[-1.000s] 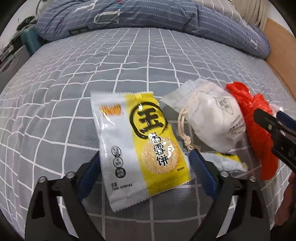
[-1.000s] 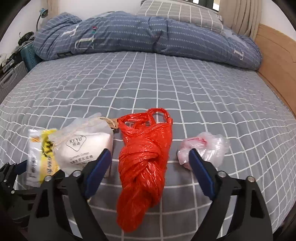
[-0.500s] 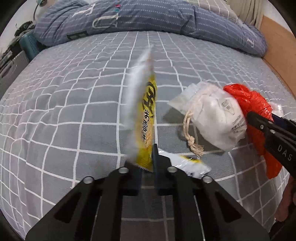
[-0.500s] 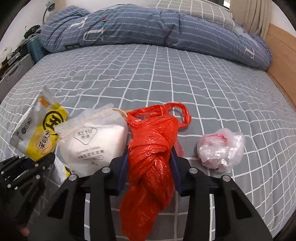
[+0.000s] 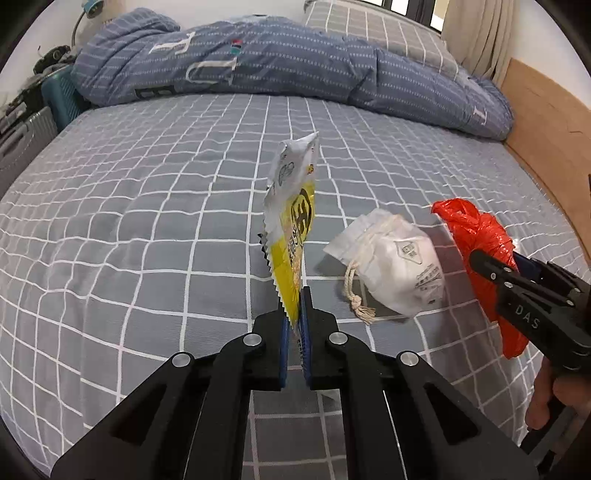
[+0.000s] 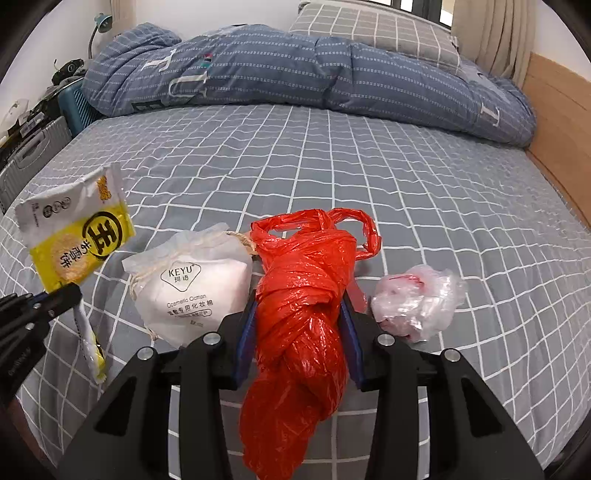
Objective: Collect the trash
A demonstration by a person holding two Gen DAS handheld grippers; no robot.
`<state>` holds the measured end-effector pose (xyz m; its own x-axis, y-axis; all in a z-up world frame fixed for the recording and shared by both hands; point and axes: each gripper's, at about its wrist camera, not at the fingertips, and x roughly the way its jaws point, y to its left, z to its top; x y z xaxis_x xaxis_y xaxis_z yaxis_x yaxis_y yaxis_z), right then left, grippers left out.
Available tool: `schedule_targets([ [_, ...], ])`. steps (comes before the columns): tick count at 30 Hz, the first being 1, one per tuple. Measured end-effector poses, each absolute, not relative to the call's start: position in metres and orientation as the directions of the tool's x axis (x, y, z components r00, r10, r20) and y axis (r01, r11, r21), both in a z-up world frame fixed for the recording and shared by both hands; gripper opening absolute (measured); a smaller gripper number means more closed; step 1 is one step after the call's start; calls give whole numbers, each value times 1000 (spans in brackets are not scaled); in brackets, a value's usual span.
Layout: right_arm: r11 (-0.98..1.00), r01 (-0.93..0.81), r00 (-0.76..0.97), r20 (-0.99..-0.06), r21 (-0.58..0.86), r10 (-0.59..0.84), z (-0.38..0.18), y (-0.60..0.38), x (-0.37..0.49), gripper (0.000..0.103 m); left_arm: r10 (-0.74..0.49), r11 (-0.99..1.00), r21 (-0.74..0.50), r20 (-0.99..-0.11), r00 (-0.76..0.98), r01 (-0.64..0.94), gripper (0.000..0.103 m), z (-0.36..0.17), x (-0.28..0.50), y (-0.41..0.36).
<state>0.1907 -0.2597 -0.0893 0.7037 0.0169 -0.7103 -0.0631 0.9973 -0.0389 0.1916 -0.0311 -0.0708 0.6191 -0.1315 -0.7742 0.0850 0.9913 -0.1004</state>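
Observation:
My left gripper is shut on a yellow and white snack packet and holds it edge-on above the bed; the packet also shows in the right wrist view. My right gripper is shut on a knotted red plastic bag, which also shows in the left wrist view. A white drawstring cotton-pad pouch lies between them on the bed, also in the left wrist view. A crumpled clear plastic wad lies right of the red bag. A second small wrapper lies under the left gripper.
Everything lies on a bed with a grey checked sheet. A rolled blue quilt and a checked pillow lie at the far end. A wooden bed frame runs along the right. Suitcases stand at the left.
Both grippers went from open to shut: the left closed on the snack packet and lifted it upright, the right closed on the red bag.

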Motion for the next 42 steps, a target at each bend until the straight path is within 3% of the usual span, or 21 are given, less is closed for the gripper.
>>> schedule_targets([
  [42, 997, -61, 804, -595, -50, 20, -26, -258, 35, 39, -228, 973, -177, -674, 702, 146, 4, -2, 38, -26],
])
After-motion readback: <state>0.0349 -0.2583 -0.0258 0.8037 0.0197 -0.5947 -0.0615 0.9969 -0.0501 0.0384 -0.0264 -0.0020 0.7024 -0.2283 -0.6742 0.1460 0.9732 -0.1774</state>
